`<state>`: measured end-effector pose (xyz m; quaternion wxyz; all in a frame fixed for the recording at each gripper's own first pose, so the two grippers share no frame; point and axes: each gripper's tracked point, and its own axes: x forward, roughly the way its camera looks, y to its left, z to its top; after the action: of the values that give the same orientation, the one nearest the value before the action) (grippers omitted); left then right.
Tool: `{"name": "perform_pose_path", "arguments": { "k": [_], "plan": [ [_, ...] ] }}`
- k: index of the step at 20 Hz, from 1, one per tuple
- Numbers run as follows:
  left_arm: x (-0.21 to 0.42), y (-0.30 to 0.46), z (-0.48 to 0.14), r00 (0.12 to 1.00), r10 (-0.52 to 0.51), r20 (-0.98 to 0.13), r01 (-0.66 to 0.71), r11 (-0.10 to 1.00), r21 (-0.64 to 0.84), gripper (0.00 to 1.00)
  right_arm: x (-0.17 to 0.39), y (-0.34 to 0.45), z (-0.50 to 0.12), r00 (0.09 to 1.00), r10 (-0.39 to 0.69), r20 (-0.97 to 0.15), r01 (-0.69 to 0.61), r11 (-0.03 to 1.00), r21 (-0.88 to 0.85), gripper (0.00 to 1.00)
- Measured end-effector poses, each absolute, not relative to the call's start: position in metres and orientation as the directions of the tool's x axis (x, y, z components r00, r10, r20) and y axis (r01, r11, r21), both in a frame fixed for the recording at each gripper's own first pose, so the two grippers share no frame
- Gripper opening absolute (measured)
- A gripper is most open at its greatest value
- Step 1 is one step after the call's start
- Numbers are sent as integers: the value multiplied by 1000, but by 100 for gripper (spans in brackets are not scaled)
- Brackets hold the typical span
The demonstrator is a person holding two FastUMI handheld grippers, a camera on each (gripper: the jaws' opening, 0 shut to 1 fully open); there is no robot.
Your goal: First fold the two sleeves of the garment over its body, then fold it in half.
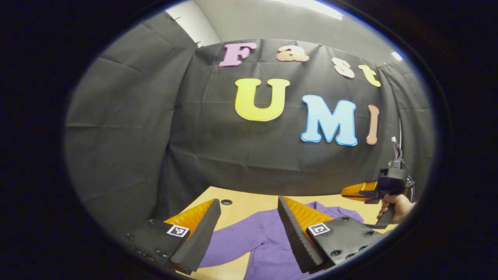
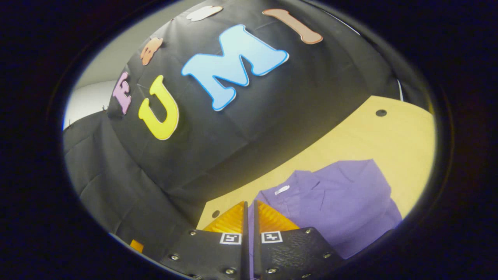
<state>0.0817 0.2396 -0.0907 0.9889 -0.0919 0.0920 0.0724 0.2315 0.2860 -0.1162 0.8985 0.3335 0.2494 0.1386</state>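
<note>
1. Left gripper view: left tool (image 1: 247, 212) wide open above purple garment (image 1: 268, 245) flat on table (image 1: 249, 200), sleeve running toward its left finger
2. Right tool (image 2: 249, 212) closed on nothing, garment ahead-right; left looks nearer

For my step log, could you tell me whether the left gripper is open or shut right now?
Open. In the left gripper view, the left gripper has its fingers spread wide apart, with the purple garment on the table showing between them.

My left gripper's (image 1: 249, 217) fingers cover part of the purple garment (image 1: 268, 241), and its near end runs off the view. My right gripper (image 2: 249, 212) hides the garment's left edge.
</note>
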Motion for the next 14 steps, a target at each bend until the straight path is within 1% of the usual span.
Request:
{"name": "perform_pose_path", "arguments": {
  "k": [3,4,5,8,11,14],
  "plan": [
    [73,246,-94,962,167,-218,-204,966,-157,94,233,299,-153,800,430,-419,-59,751,658,4],
    [70,248,-97,958,182,-223,-218,964,-149,94,230,300,-161,791,431,-434,-57,758,649,0],
    [67,250,-101,953,195,-233,-232,962,-143,94,228,300,-165,785,432,-443,-58,764,643,4],
    [59,256,-115,937,228,-265,-275,949,-155,94,222,296,-164,782,425,-456,-65,784,618,4],
    [54,274,-138,907,287,-307,-349,922,-166,94,215,272,-149,816,363,-450,-78,840,536,4],
    [41,301,-170,851,377,-366,-457,875,-162,94,204,240,-131,854,293,-431,-93,900,426,4]
  ]
}}
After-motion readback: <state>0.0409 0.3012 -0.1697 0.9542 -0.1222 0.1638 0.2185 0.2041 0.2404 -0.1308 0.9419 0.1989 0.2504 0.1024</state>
